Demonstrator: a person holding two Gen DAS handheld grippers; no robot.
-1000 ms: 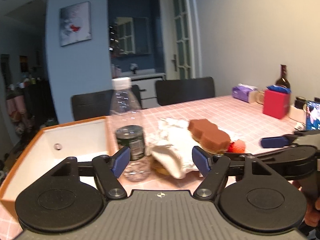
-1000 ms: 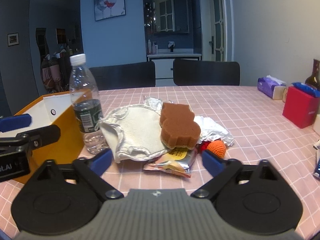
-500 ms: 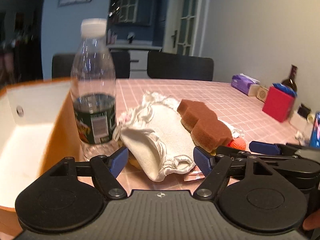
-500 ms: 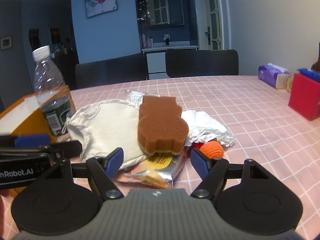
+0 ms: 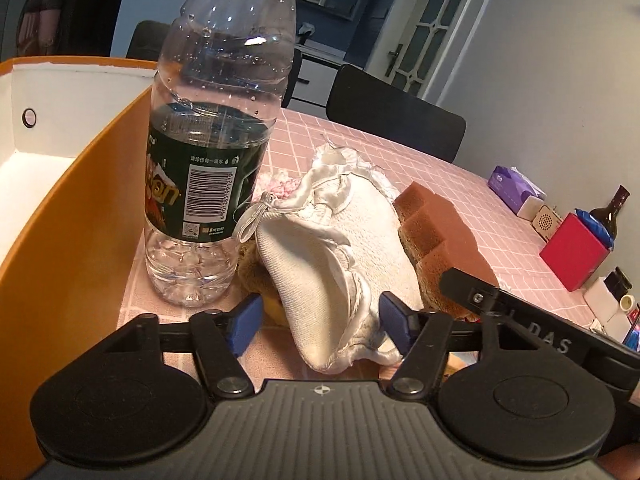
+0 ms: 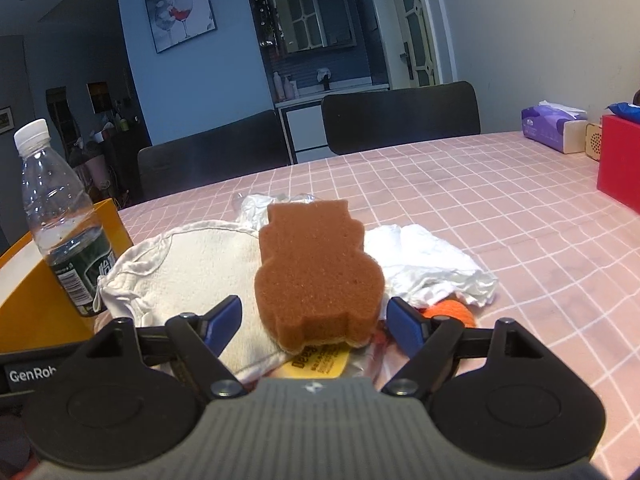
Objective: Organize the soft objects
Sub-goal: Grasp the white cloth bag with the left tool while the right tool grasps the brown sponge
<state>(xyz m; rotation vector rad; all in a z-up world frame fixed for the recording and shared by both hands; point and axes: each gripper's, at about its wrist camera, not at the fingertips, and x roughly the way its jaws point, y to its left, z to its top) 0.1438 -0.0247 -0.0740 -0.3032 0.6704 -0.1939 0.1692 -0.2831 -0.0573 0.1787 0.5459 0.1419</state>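
Room: dim blue-walled room with a framed wine-glass picture (image 6: 179, 11), glazed doors and two black chairs (image 6: 400, 116) beyond the surface.
Surface: pink checked tablecloth (image 6: 480, 208) carrying all the things.
Orange cardboard box with white inside (image 5: 68, 200): at 9 o'clock in my left view, open at the top, just beside the bottle.
Clear plastic water bottle with dark green label (image 5: 212, 152): upright, at 11 o'clock from my left jaws, partly filled.
White terry cloth mitt with satin trim (image 5: 336, 248): lying between bottle and sponge; its near end sits between my left fingers.
Brown bear-shaped sponge (image 6: 316, 276): resting on the mitt and on crumpled white plastic (image 6: 432, 268), at 12 o'clock from my right jaws.
Yellow-labelled snack packet (image 6: 320, 362): under the sponge's near edge.
Orange knitted ball (image 6: 452, 312): at 2 o'clock in my right view, tucked beside the plastic.
Left gripper (image 5: 318, 324): jaws wide but closing, mitt end between them; I cannot see the pads pressing it.
Right gripper (image 6: 314, 324): jaws apart and opening, the sponge's near end between them, untouched.
Far right: red box (image 5: 572, 252), purple tissue pack (image 6: 548, 124), dark bottle (image 5: 606, 216).
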